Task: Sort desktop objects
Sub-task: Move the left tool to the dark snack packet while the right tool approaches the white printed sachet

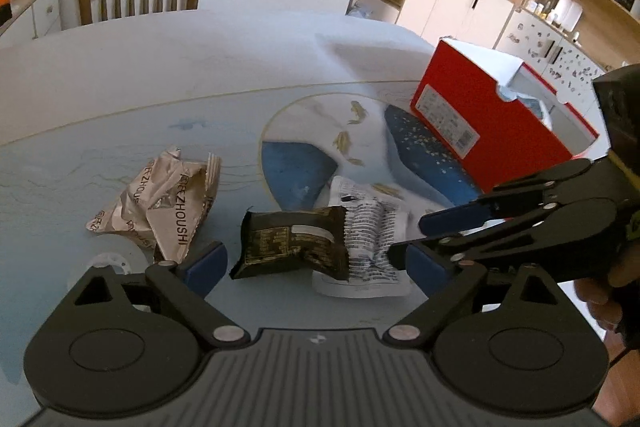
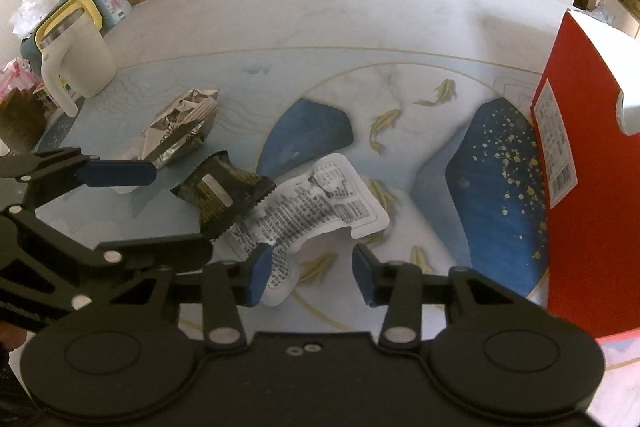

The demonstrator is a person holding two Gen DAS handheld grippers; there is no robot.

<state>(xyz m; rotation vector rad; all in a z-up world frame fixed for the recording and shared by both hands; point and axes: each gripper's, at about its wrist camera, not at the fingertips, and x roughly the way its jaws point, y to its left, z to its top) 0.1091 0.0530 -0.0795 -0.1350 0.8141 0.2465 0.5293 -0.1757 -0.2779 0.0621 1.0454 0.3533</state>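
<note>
Pictured, largest first, all placed from the red box. Worktop [image 1: 120,75] with a koi-and-blue pattern, carrying everything. Red box [image 1: 492,131], lid open and white inside, standing at the pattern's right edge. Cream jug [image 2: 76,67] with a yellow-rimmed lid, well apart from the box at the far left edge. Left claw [image 1: 316,263], blue pads spread wide around the dark wrapper, gripping nothing. Right claw [image 2: 312,275], pads moderately parted, low over the white packet's near end just left of the box, likewise gripping nothing. White printed packet [image 2: 316,211], crumpled, lying near the box to its left. Silver-brown crumpled wrapper [image 1: 164,203], farthest left of the three from the box. Dark wrapper [image 1: 292,243], between those two, overlapping the white packet's left edge.
</note>
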